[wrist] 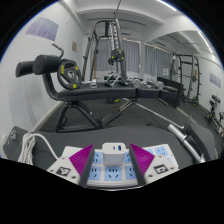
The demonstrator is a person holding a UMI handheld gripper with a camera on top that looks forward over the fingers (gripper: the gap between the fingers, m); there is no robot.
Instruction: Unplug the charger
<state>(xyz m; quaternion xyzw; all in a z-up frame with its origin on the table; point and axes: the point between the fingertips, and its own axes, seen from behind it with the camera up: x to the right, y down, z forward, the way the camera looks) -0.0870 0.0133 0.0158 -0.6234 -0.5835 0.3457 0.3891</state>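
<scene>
A white cube charger [113, 154] is plugged into the far row of a white power strip [110, 177] with pale blue sockets. The strip lies on the floor right under the gripper. My gripper [112, 151] is open, its purple pads [80, 158] standing at either side of the charger. There is a gap between the charger and each pad. The near sockets of the strip are free.
A black weight bench [110, 96] with a yellow-rimmed roller [68, 72] stands beyond on the grey floor. A metal rack [108, 45] rises behind it. A white cord [30, 150] lies to the left of the strip. More gym gear [190, 85] is at the right.
</scene>
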